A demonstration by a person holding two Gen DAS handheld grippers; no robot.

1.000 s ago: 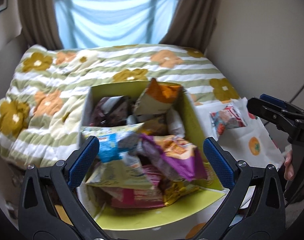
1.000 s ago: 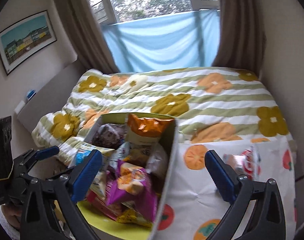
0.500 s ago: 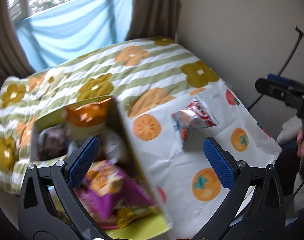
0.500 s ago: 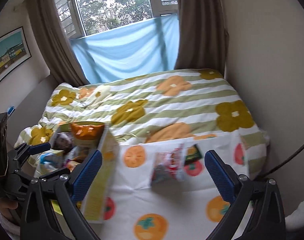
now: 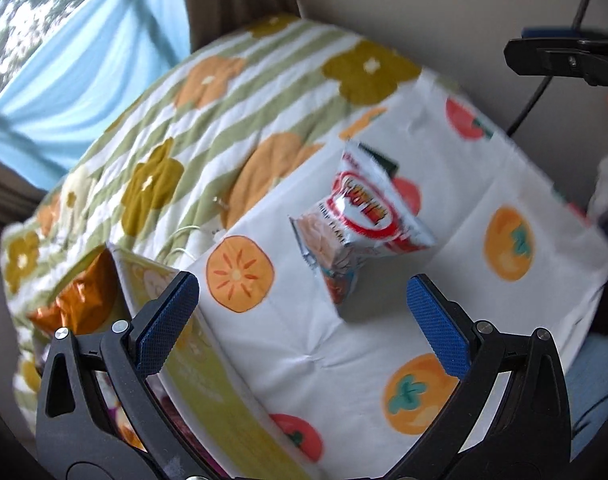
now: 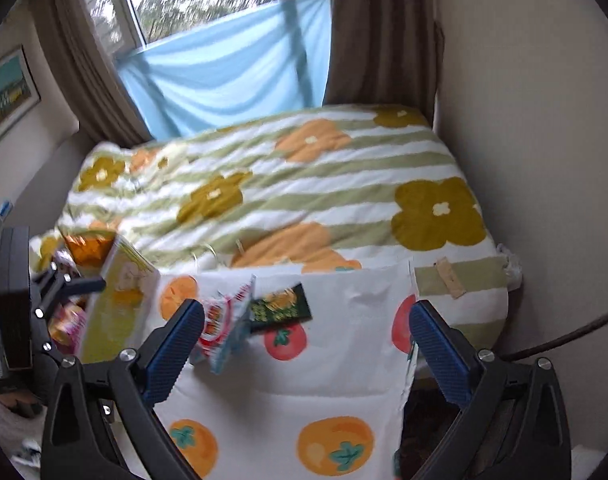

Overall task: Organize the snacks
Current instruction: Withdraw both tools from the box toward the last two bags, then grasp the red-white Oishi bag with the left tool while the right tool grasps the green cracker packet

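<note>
**A:** My left gripper [image 5: 301, 312] has its blue fingers [image 5: 165, 322] spread wide with nothing between them, and the right gripper [image 6: 306, 344] is just as wide and just as empty. Where do you see the snack?

**B:** The red-and-white snack bag [image 5: 358, 220] lies on the white fruit-print cloth [image 5: 287, 344], ahead of your left gripper and apart from both pads. A small dark green packet [image 6: 280, 304] sits touching its far edge; I see that best from the right wrist. The yellow-green box [image 5: 207, 376] with the other snacks is at the left, just beside the cloth.

**A:** I judge the bag is what I go for next. What worries you?

**B:** The bag is puffy and slick. If I close on its bulging middle, I expect it to squirt out or pop. A pinch at the crimped seam looks safer.

**A:** And the cloth?

**B:** It lies loose over the flowered quilt [image 6: 287, 184], which is soft. If I press down too far, the pads could catch the cloth with the bag and drag the dark packet along.

**A:** Both views are smeared as well.

**B:** Yes, so my aim is uncertain. I can't tell how high the left pads ride above the cloth. The orange packet [image 5: 81, 298] stands tall at the box's far end, and a careless drop could knock it over or miss the opening.
</note>
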